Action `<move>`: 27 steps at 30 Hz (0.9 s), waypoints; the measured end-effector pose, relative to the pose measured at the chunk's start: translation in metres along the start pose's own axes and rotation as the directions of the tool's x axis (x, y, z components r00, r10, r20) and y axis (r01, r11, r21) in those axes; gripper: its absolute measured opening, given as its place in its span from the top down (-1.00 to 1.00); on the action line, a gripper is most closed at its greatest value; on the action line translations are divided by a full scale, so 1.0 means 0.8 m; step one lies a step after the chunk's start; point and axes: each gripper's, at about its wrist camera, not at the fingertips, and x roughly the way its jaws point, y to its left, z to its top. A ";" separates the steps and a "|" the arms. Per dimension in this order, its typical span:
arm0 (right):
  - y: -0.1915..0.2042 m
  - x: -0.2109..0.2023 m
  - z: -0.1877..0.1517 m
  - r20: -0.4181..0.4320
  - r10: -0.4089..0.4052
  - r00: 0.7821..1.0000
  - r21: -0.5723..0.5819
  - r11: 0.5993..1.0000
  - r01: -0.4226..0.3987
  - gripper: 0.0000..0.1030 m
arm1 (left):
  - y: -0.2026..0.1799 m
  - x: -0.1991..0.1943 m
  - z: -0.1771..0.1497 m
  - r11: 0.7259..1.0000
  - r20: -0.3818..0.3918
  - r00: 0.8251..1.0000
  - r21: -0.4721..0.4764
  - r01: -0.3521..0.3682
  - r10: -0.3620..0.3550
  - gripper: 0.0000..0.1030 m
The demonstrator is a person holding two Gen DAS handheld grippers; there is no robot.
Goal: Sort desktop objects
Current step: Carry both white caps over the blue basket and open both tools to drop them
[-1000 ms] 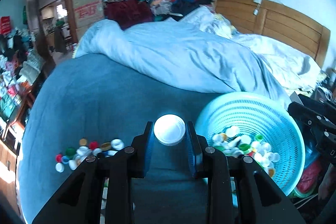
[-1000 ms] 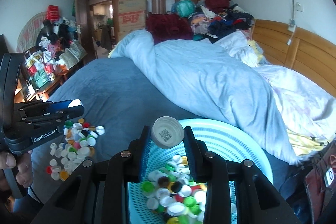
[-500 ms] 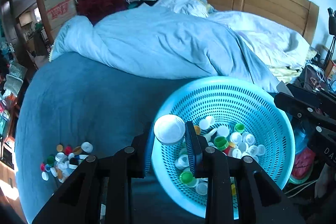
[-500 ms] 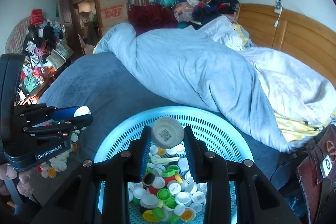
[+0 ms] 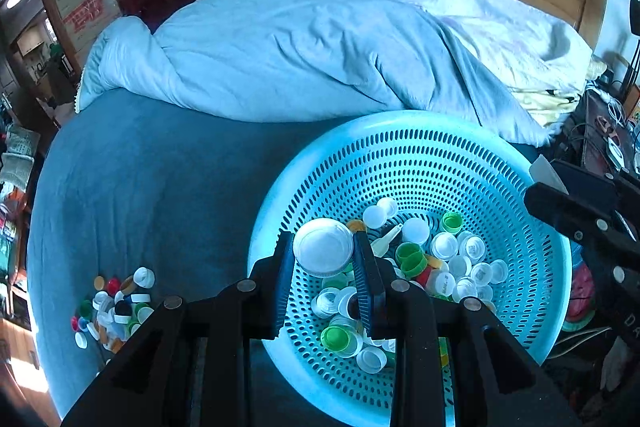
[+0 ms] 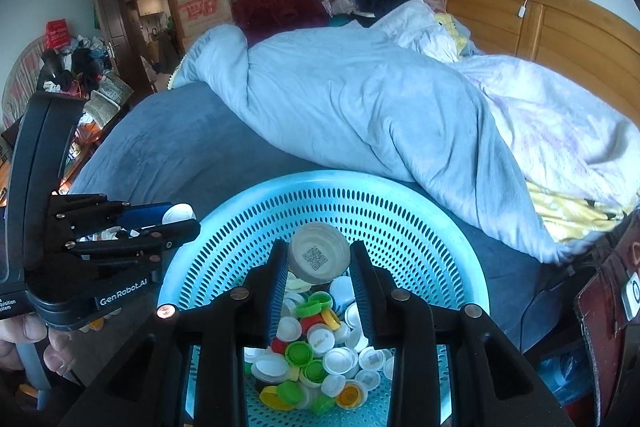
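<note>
Both grippers have swung over the basket (image 5: 400, 147), left gripper (image 5: 323, 263) and right gripper (image 6: 319, 263) each clamping a cap, ready to drop.

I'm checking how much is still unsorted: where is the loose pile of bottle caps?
In the left wrist view the loose caps lie at lower left on the blue bedspread, left of the basket.
</note>
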 end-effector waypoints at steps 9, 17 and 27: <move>-0.006 0.006 -0.008 -0.016 0.002 1.000 0.007 1.000 -0.002 0.33 | -0.012 0.009 0.007 1.000 -0.016 1.000 0.018 0.004 -0.003 0.53; -0.006 0.008 -0.009 -0.020 0.004 1.000 0.008 1.000 -0.004 0.33 | -0.015 0.014 0.007 1.000 -0.024 1.000 0.021 0.004 -0.004 0.53; -0.002 0.012 -0.012 -0.032 0.003 0.999 0.003 1.000 -0.003 0.33 | -0.015 0.018 0.005 1.000 -0.029 1.000 0.023 0.008 -0.007 0.53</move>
